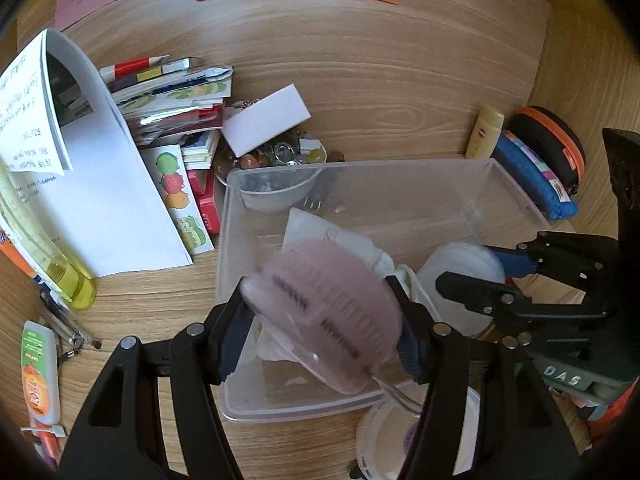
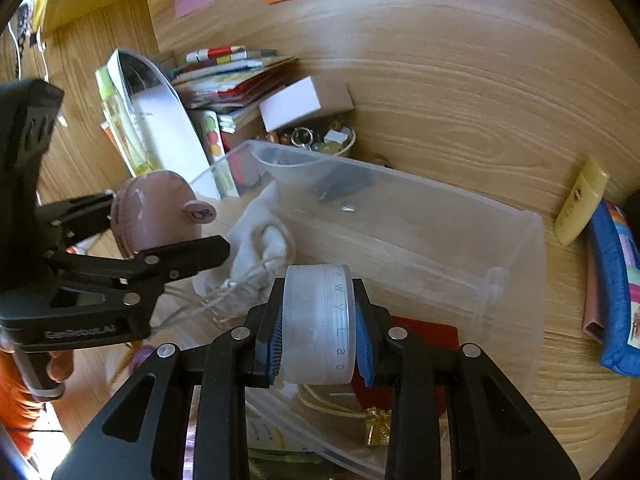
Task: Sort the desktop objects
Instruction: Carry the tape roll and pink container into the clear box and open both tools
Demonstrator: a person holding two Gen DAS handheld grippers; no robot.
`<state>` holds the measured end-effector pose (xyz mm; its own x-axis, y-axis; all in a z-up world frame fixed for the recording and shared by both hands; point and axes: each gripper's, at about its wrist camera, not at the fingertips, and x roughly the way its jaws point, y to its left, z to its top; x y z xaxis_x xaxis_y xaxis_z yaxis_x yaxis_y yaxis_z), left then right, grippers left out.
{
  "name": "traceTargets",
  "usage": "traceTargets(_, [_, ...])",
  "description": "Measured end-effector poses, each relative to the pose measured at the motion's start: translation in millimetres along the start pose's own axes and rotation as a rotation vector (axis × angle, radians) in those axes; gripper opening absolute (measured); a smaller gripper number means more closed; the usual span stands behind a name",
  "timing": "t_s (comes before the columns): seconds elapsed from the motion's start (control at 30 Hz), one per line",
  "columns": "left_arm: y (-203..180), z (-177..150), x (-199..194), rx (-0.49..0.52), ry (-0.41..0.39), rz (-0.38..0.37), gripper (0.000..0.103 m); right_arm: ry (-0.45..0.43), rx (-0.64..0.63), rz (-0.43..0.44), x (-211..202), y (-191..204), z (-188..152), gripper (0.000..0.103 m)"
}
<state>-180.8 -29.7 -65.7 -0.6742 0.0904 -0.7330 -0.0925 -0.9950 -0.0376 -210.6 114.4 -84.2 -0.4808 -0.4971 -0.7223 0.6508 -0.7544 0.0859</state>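
**Two round cases over the clear box**

Pink round case (image 1: pixel 328 320) sits squeezed in the left tool (image 1: pixel 320 332), right above the clear plastic box (image 1: pixel 516 196) on the desk (image 1: pixel 400 92). The right tool (image 2: pixel 320 328) squeezes a frosted white round case (image 2: pixel 318 320) over the same box. A white cloth pouch (image 2: pixel 260 236) already lies inside. It looks like the putting-in step: both cases are being carried to the box. Next, each tool should go lower, find a free spot beside the pouch, and let go softly. A stack of books (image 1: pixel 176 96) and a yellow tube (image 1: pixel 484 132) wait outside the box.
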Motion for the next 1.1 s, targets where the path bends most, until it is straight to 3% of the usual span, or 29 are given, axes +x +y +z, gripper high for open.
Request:
traceTargets(0.33, [-4, 3, -8, -0.009, -0.015, 0.022, 0.065, -0.023, 0.004, 0.010, -7, 3, -1, 0.028])
traceTargets(0.4, [-5, 3, -16, -0.008, -0.036, 0.029, 0.073, -0.037, 0.006, 0.019, -11, 3, 0, 0.035])
traceTargets(0.5, [-8, 4, -32, -0.005, -0.075, 0.042, 0.077, -0.072, 0.014, 0.010, -20, 2, 2, 0.051])
traceTargets(0.8, [-11, -4, -81, 0.002, -0.171, 0.104, 0.095, -0.194, 0.049, -0.032, -67, -8, 11, 0.070])
traceTargets(1.1, [-20, -30, -105, 0.019, -0.184, 0.111, 0.098, -0.246, 0.070, -0.076, -111, -17, -10, 0.084])
